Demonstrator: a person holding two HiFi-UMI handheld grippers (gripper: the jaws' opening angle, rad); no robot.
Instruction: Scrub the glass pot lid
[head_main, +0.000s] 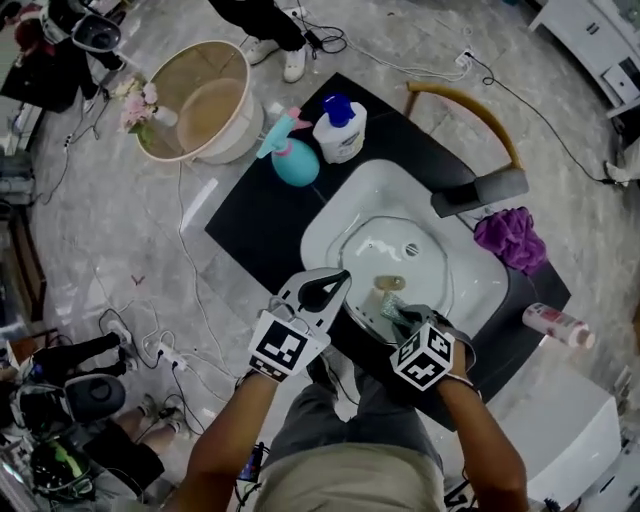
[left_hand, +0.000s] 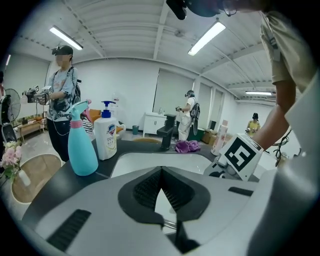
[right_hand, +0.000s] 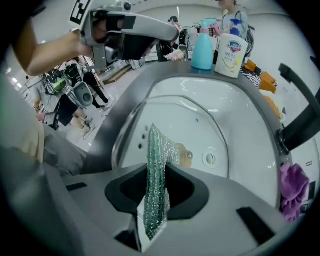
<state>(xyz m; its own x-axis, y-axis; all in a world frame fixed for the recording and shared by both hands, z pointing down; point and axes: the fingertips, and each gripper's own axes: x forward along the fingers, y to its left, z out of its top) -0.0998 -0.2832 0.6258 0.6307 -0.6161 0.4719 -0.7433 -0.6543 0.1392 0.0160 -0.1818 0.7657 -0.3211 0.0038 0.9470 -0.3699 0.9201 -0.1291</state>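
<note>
The glass pot lid (head_main: 400, 262) lies in the white sink (head_main: 345, 205), its tan knob (head_main: 390, 283) up and its metal rim (right_hand: 121, 131) curving along the basin's near side. My left gripper (head_main: 338, 280) is at the lid's left edge, jaws closed with the thin rim (left_hand: 169, 226) between them. My right gripper (head_main: 400, 318) hangs over the lid's near edge. It is shut on a green glittery scrub cloth (right_hand: 156, 190), which sticks out toward the knob (right_hand: 187, 158). The left gripper (right_hand: 150, 30) shows at the upper left of the right gripper view.
On the black counter (head_main: 260, 225) stand a teal spray bottle (head_main: 296, 160) and a white pump bottle (head_main: 340, 130). A black faucet (head_main: 480, 190), a purple cloth (head_main: 510, 240) and a lying pink-capped bottle (head_main: 558, 324) are to the right. A beige tub (head_main: 205, 100) and cables lie on the floor.
</note>
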